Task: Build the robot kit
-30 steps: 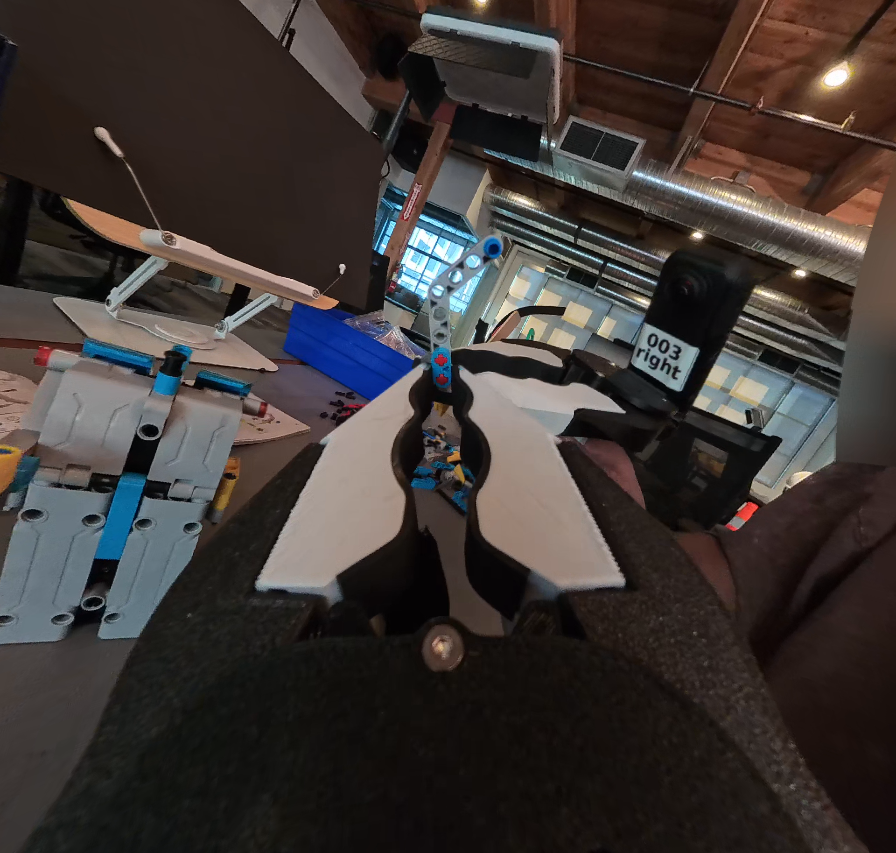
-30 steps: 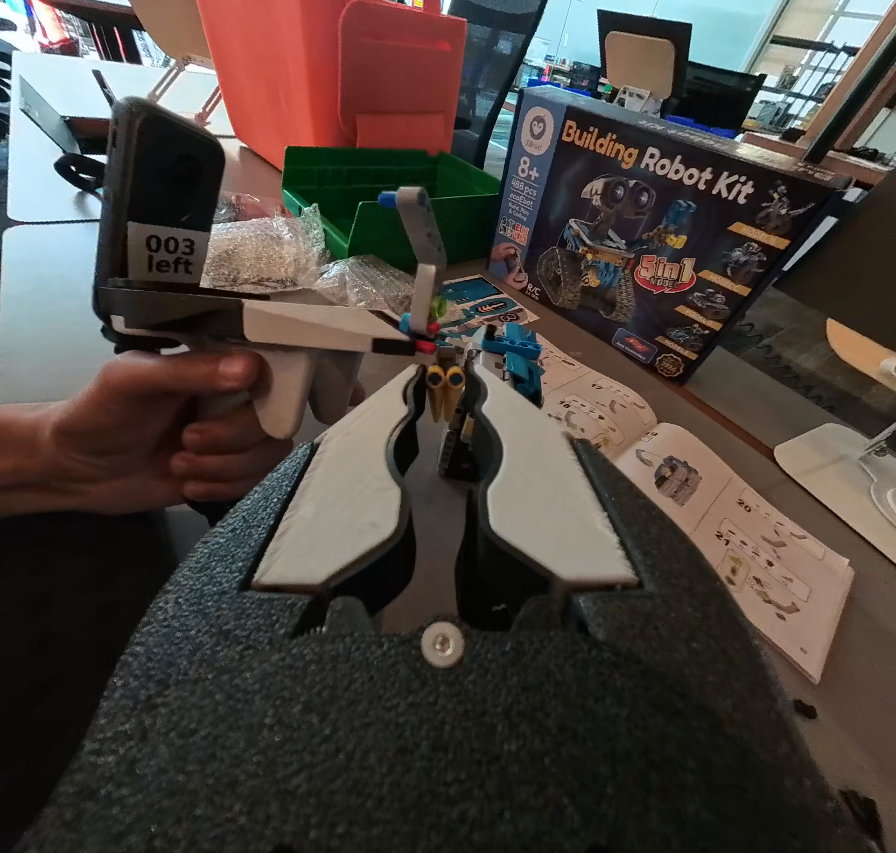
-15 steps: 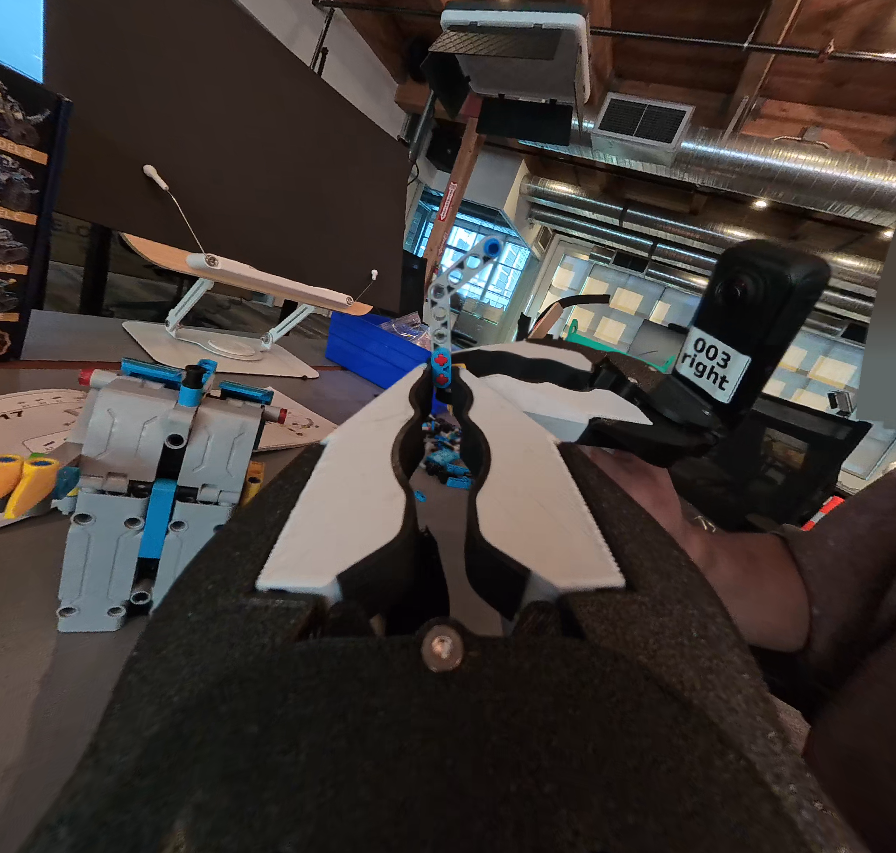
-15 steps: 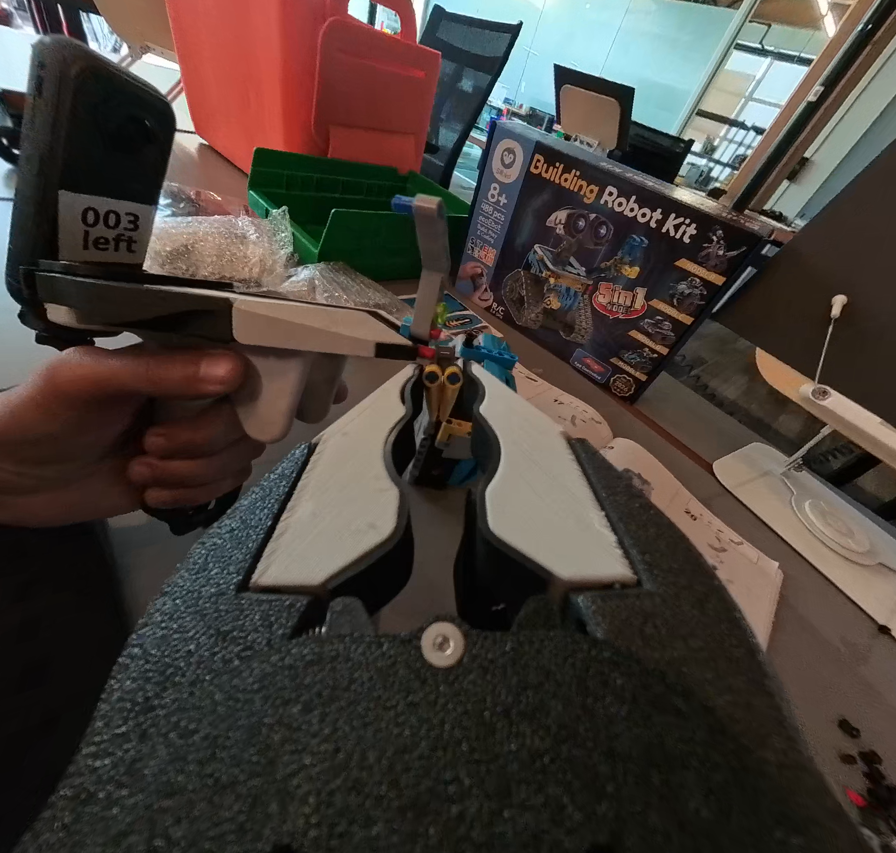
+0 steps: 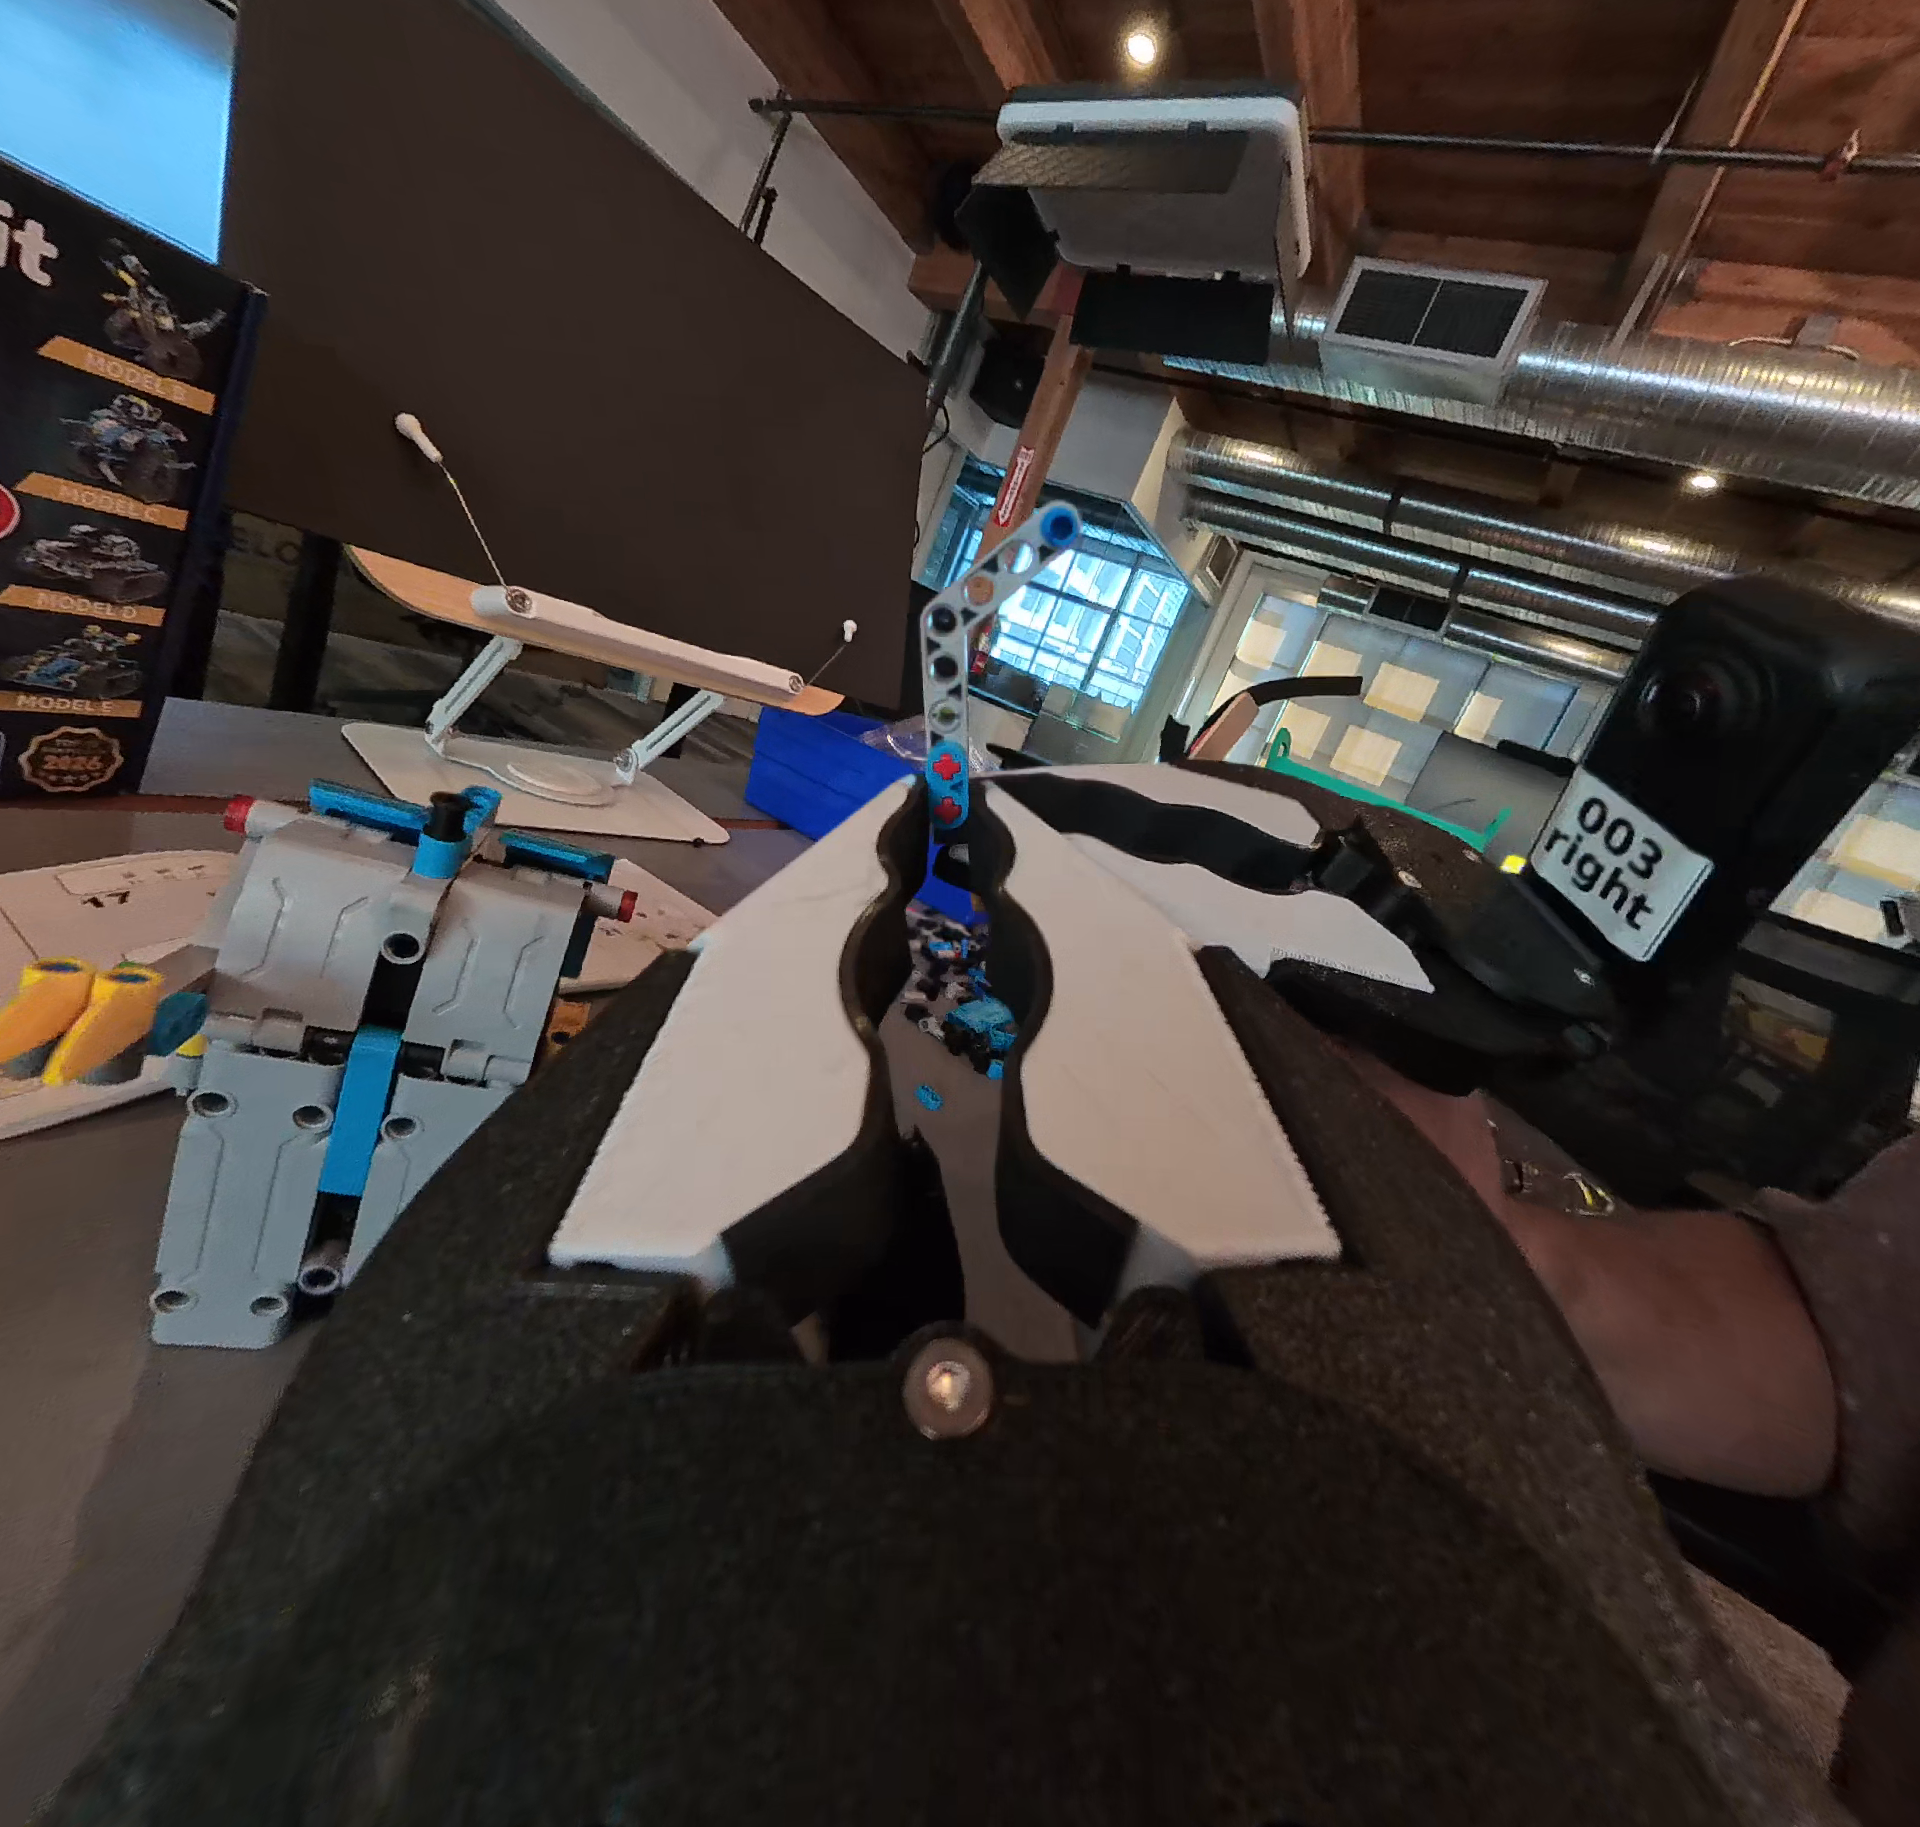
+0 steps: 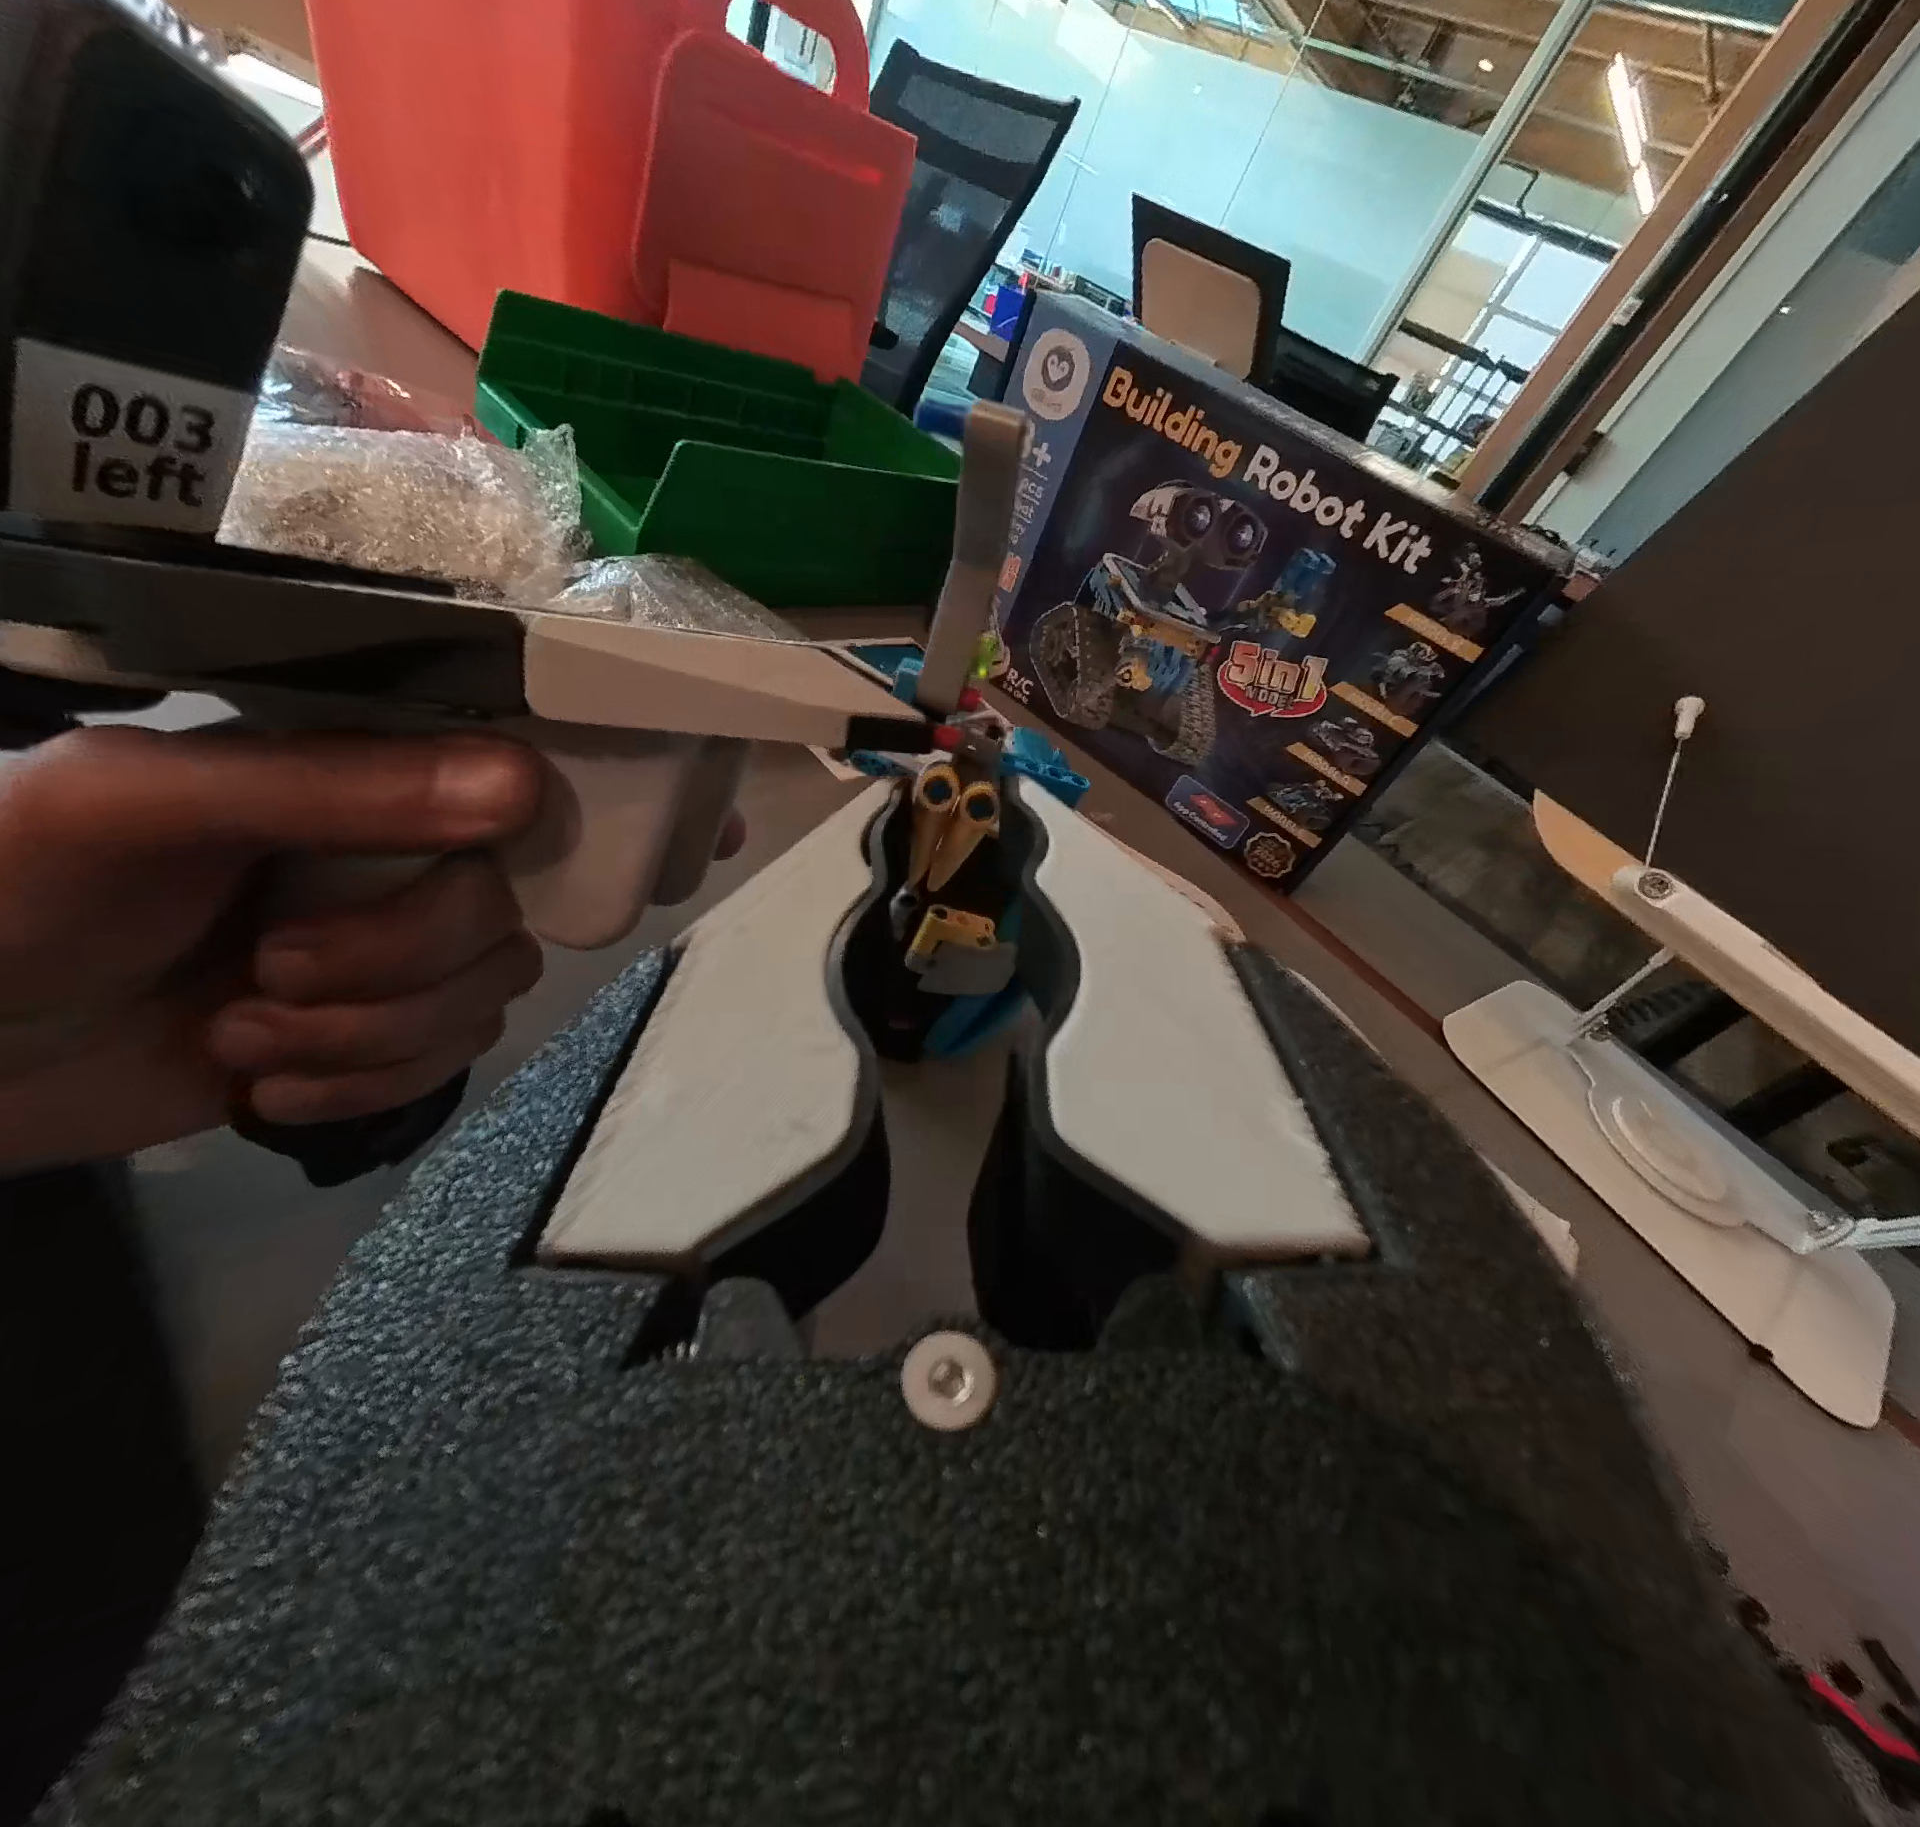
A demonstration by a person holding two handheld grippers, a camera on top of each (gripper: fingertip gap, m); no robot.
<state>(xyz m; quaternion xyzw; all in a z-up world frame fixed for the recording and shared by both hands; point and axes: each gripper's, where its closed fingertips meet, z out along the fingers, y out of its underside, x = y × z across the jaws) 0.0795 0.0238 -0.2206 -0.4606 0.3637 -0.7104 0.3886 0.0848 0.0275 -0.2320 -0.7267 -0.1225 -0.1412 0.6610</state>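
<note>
Slippage is the risk: the left claw (image 5: 948, 811) pinches only the blue end of a bent grey beam (image 5: 961, 634), above the desk (image 5: 83, 1414). The right claw (image 6: 951, 821) clamps a yellow-and-blue brick assembly (image 6: 951, 904) right beside it; a knock could twist either loose.

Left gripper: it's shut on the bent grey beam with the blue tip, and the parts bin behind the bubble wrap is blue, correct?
Not quite. The left gripper is shut on the bent grey beam, but the parts bin behind the bubble wrap is green, as the right wrist view shows.
</note>
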